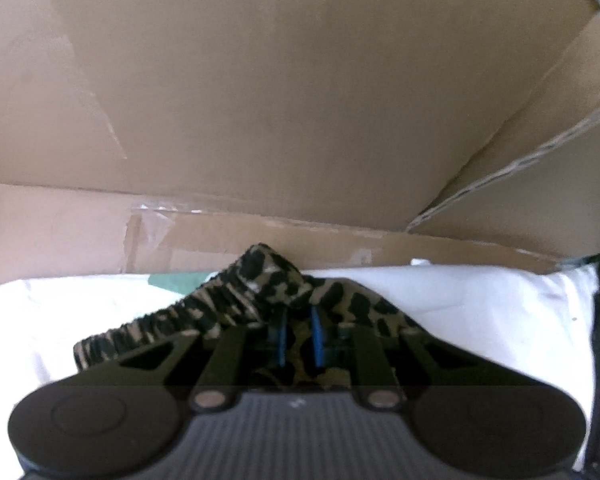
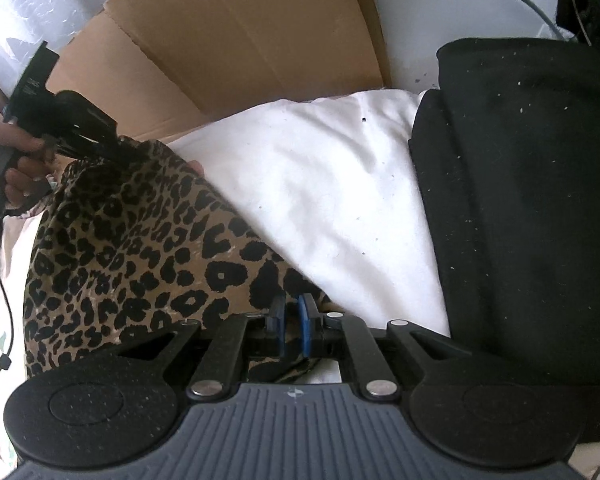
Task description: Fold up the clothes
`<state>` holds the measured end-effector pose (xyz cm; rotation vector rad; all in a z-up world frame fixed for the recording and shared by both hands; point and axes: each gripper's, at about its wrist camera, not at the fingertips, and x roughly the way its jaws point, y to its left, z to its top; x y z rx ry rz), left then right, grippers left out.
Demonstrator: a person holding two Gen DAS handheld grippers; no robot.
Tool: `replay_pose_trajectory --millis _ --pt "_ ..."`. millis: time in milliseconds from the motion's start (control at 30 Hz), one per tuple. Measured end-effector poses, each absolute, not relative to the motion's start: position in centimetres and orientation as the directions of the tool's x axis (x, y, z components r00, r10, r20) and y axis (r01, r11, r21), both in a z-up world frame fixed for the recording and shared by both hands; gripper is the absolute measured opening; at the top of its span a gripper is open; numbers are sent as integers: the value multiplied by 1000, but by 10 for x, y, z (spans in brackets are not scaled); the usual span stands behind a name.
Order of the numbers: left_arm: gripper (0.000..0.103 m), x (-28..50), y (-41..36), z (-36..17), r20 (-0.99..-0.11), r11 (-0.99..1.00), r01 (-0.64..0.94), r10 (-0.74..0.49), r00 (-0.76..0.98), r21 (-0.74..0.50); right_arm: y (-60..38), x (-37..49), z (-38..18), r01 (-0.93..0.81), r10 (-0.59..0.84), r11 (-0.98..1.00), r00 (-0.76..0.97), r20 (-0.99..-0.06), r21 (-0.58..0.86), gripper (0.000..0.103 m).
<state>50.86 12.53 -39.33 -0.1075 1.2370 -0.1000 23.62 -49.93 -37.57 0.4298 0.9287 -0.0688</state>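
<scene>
- Leopard-print garment (image 2: 140,248) lies on a white sheet (image 2: 332,184), stretched between the two grippers; a cardboard box (image 1: 300,80) stands behind it and a black garment (image 2: 532,200) lies beside it on the right gripper's side.
- Left gripper (image 1: 299,320): blue pads drawn close together and clamped on a bunched edge of the printed cloth, which looks like a gathered waistband. In the right wrist view a hand (image 2: 20,160) carries this tool at the cloth's far corner.
- Right gripper (image 2: 291,320): jaws nearly together, pinching the near edge of the same cloth.
- Progress, as judged: both corners are secured, but the cloth is rumpled and shows no clean crease. Folding appears to be at an early stage.
- Outstanding: bring one edge over, flatten, release. Whether the black garment is already folded cannot be told.
</scene>
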Motion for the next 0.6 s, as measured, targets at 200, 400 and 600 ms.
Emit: replay_pose_trajectory --millis 200,400,600 --pt "20 477 114 -376 -923 979 88 -203 327 -184 -500 232 -371 247 114 911 619 -777 330 14" --pt "20 451 89 -376 -919 964 186 -240 314 -189 -489 231 -369 200 140 922 629 -765 333 13" --pt "20 450 55 -399 -927 950 237 -263 267 -201 -485 234 -372 196 141 925 619 -773 326 14"
